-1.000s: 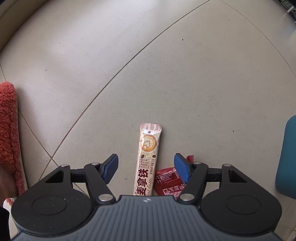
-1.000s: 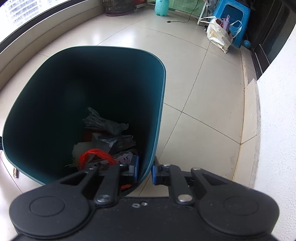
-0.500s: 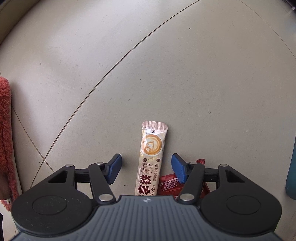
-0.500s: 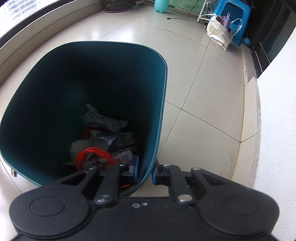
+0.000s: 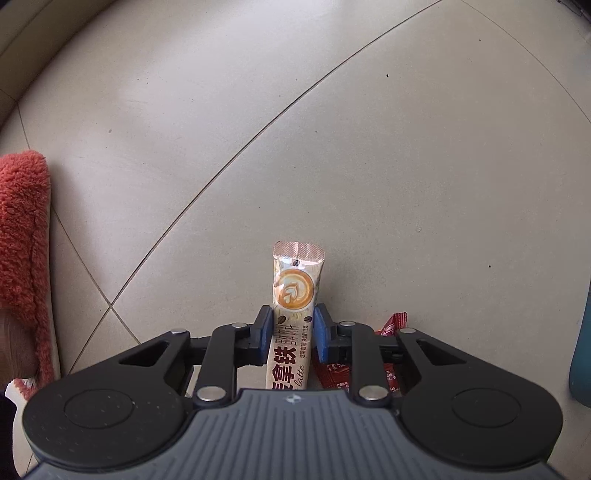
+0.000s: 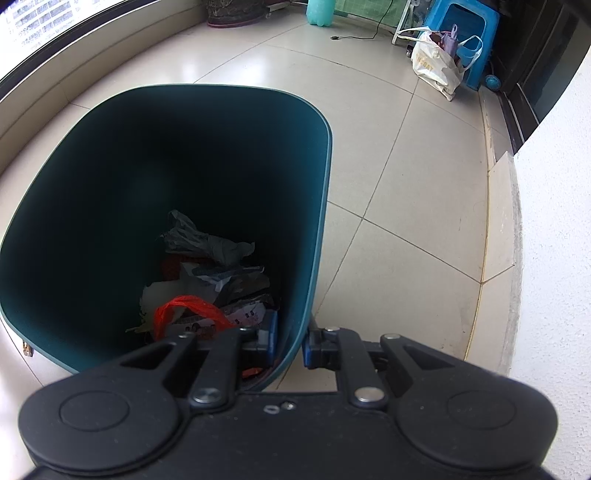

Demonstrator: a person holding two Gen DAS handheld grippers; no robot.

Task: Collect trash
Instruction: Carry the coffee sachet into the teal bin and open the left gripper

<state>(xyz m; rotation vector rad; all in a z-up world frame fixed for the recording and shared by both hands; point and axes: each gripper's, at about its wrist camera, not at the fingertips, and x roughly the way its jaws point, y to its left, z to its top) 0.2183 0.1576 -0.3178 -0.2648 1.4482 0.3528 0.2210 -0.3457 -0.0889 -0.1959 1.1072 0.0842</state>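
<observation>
A cream latte sachet (image 5: 297,288) stands lengthwise between the blue pads of my left gripper (image 5: 293,328). The jaws are closing and the pads touch both of its long edges above the beige floor tiles. A red wrapper (image 5: 393,323) lies on the floor just right of it, mostly hidden under the right finger. In the right wrist view my right gripper (image 6: 290,338) is shut on the near rim of the dark teal bin (image 6: 184,155), one pad inside and one outside. Crumpled bags and wrappers (image 6: 207,280) lie at the bin's bottom.
A red fuzzy cloth (image 5: 22,229) lies along the left edge of the left wrist view, and the bin's side (image 5: 581,350) shows at the right edge. Beyond the bin stand a white plastic bag (image 6: 437,66), a blue stool (image 6: 465,26) and a white wall (image 6: 554,221).
The left jaws have closed from wide apart onto the latte sachet. The right gripper and the bin have stayed as they were.
</observation>
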